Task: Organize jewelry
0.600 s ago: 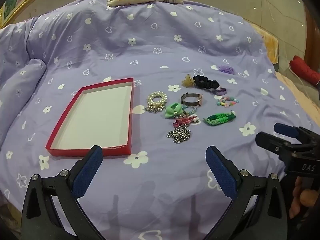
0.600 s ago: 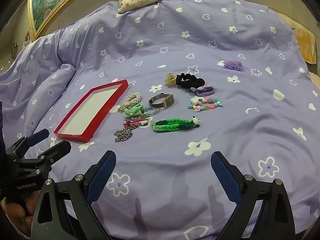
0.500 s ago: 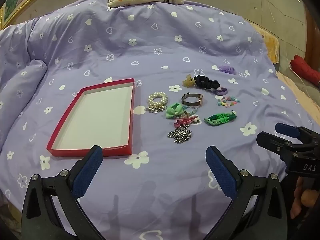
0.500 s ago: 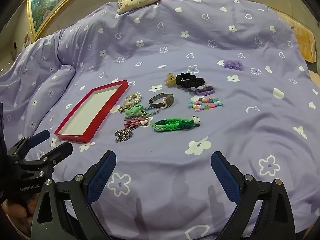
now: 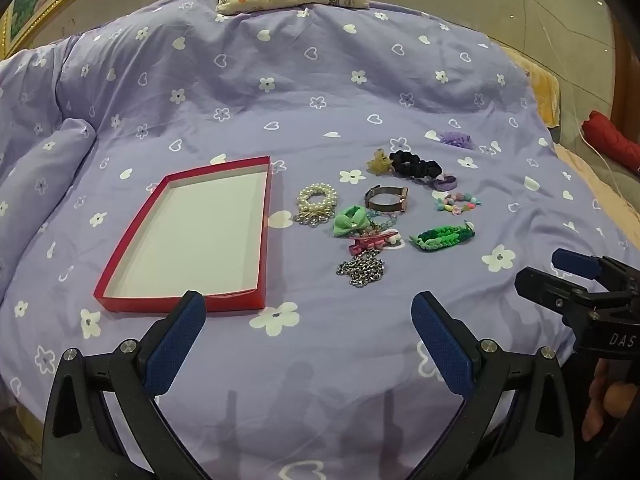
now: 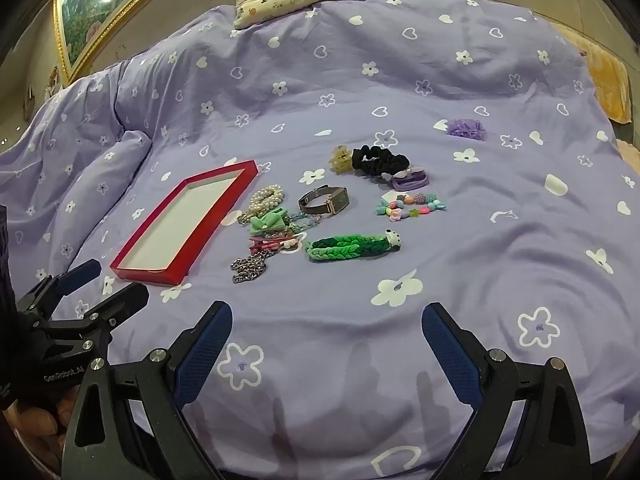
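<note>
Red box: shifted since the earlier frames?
No. The red box lies in the same spot on the purple duvet, its near corner beside the same white flower print and the pearl bracelet.

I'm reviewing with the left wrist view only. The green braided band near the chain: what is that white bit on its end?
Observer: On the green braided band it is a small panda head, at the end away from the red box.
Reviewer: What shape is the watch's face?
Observer: The watch has a rectangular, dark face.
Reviewer: And the right gripper's jaws?
Observer: The right gripper is open, with nothing between its jaws.
</note>
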Available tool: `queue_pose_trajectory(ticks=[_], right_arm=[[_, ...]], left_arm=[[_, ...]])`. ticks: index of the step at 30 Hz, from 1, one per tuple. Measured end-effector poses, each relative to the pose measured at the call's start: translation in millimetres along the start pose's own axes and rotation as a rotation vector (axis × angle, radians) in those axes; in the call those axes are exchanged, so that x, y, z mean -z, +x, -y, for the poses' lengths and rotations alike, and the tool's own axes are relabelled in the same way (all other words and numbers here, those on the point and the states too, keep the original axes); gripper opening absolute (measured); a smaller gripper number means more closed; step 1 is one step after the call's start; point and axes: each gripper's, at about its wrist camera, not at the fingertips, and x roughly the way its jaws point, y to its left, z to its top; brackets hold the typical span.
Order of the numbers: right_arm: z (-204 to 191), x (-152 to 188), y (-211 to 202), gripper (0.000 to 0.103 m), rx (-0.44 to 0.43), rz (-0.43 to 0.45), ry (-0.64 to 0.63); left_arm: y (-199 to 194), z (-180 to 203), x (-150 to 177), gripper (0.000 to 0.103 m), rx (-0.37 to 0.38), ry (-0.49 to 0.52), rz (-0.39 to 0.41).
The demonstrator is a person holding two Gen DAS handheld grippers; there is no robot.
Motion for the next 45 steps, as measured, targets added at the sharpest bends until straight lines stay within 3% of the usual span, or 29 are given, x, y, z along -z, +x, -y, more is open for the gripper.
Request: queue_pose_trajectory(ticks=[45], right_arm=[[-13.0, -2.1, -0.4, 0.097, -0.013, 0.012, -0.011]], left_arm=[[6.6, 0.0, 0.3, 0.103, 0.006, -0.002, -0.010]])
